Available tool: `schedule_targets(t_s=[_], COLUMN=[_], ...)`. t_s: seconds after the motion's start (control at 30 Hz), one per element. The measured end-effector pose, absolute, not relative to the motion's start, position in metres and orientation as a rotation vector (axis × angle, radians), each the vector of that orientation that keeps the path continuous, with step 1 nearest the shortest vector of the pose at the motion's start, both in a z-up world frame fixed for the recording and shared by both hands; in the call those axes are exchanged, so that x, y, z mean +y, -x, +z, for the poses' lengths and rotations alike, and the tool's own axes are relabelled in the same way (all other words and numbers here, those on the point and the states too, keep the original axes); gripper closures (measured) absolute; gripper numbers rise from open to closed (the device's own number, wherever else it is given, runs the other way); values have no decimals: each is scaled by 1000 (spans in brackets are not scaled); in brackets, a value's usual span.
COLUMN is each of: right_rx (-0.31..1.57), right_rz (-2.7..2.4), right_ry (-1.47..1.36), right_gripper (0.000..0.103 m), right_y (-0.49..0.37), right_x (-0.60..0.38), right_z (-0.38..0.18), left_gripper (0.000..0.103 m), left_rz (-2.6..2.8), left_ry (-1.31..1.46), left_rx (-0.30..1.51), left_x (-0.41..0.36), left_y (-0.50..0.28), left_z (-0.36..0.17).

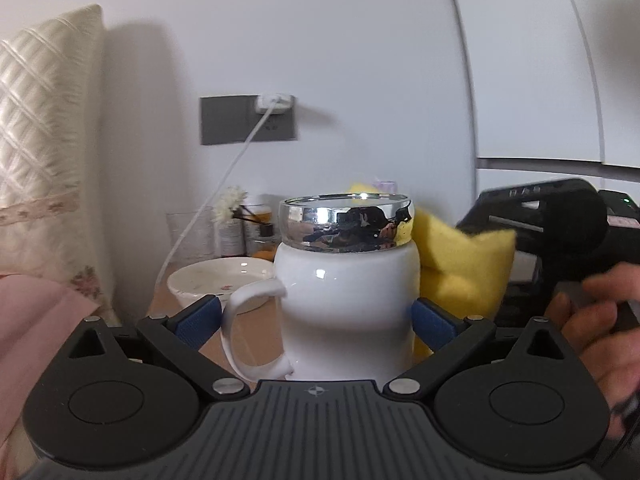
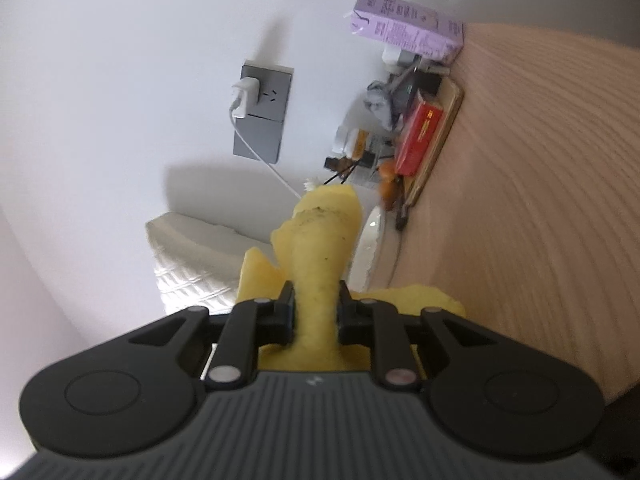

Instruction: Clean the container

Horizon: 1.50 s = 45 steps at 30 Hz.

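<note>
My left gripper (image 1: 316,316) has its blue-padded fingers (image 1: 434,322) clamped on either side of the white mug (image 1: 346,304), whose chrome rim band sits above them. Just right of the mug, my right gripper (image 2: 314,312) pinches the yellow sponge (image 2: 316,264) tight between its fingers. Beyond the left fingertips lies a white bowl (image 1: 218,280). Farther past the right fingers I see a red box (image 2: 418,136) and a purple carton (image 2: 408,28), their print too blurred to read

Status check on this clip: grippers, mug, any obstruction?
Left gripper shut on white mug, upright. Right gripper shut on yellow sponge, beside mug's right side. White bowl behind; nothing blocking.
</note>
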State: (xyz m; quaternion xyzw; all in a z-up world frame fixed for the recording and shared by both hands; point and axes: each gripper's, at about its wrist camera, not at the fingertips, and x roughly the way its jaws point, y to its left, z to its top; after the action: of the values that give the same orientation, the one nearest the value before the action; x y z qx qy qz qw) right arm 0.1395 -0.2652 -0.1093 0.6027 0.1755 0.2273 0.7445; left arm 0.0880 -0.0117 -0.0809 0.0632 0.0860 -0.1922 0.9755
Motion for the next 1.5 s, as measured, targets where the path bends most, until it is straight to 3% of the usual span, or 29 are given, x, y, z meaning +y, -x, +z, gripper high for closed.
schedule_targets(t_s=[0.5, 1.0, 1.27, 1.5], right_rx=[403, 343, 378, 423], right_rz=[463, 438, 360, 314], right_ry=[-1312, -1336, -1336, -1348], right_gripper=[82, 82, 82, 82], right_y=[-139, -130, -124, -113], right_x=[-264, -265, -262, -251], right_z=[-114, -106, -102, -108], left_gripper=[9, 31, 60, 70], left_rz=[-445, -434, -467, -508], left_ry=[-90, -62, -51, -65], left_rx=[165, 197, 212, 208], left_x=[6, 4, 5, -2], left_y=[-70, -69, -69, -66], left_z=[-80, -81, -83, -85])
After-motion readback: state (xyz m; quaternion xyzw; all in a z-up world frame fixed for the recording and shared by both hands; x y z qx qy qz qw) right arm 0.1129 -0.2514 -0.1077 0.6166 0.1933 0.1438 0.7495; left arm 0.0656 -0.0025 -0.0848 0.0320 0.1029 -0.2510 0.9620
